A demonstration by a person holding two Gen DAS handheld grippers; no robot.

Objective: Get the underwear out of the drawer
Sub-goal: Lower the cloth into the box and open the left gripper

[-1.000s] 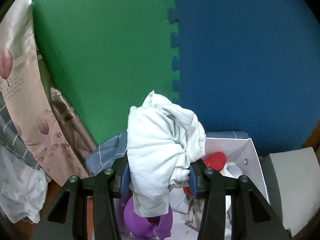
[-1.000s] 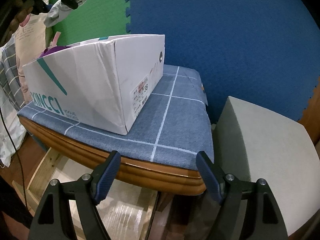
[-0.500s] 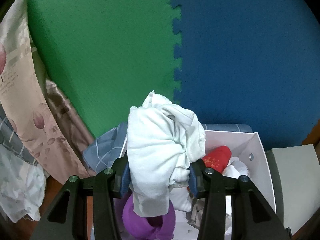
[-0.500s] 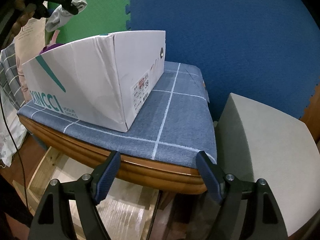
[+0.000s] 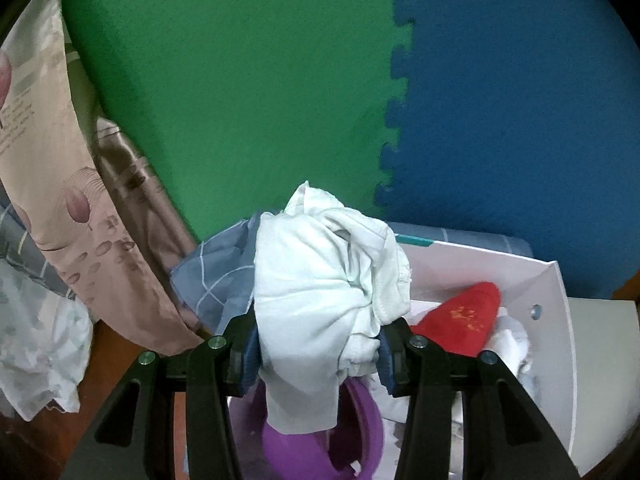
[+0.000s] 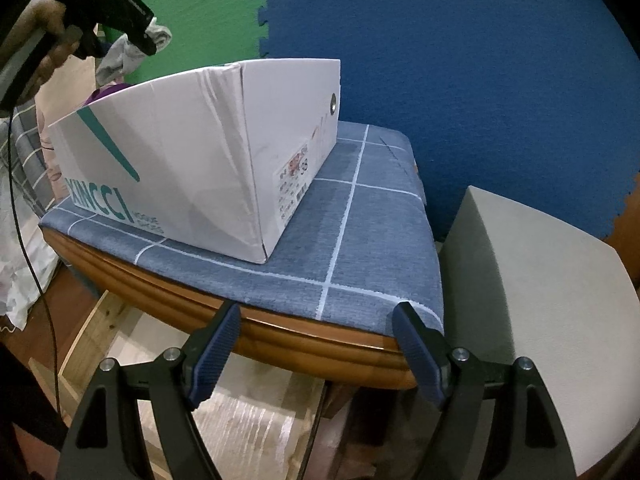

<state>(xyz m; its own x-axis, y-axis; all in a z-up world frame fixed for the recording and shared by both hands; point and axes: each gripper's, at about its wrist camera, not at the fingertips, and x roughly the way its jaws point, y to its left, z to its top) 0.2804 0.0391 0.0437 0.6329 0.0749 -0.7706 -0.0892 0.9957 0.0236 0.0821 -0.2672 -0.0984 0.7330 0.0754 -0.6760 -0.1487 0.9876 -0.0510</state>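
My left claw [image 5: 318, 354] squeezes the white underwear [image 5: 320, 288] and holds it up over the white box [image 6: 208, 152] (red and purple things lie inside). My right claw [image 6: 316, 344] is wide apart, holding nothing, near the blue surface [image 6: 360, 232].

**White underwear bunched above the box**

The underwear [image 5: 320, 296] is a pale white, crumpled bundle, pinched at its lower part so folds bulge upward and a flap hangs down. It hangs above the open white box [image 5: 560, 360], over the purple and red items inside.
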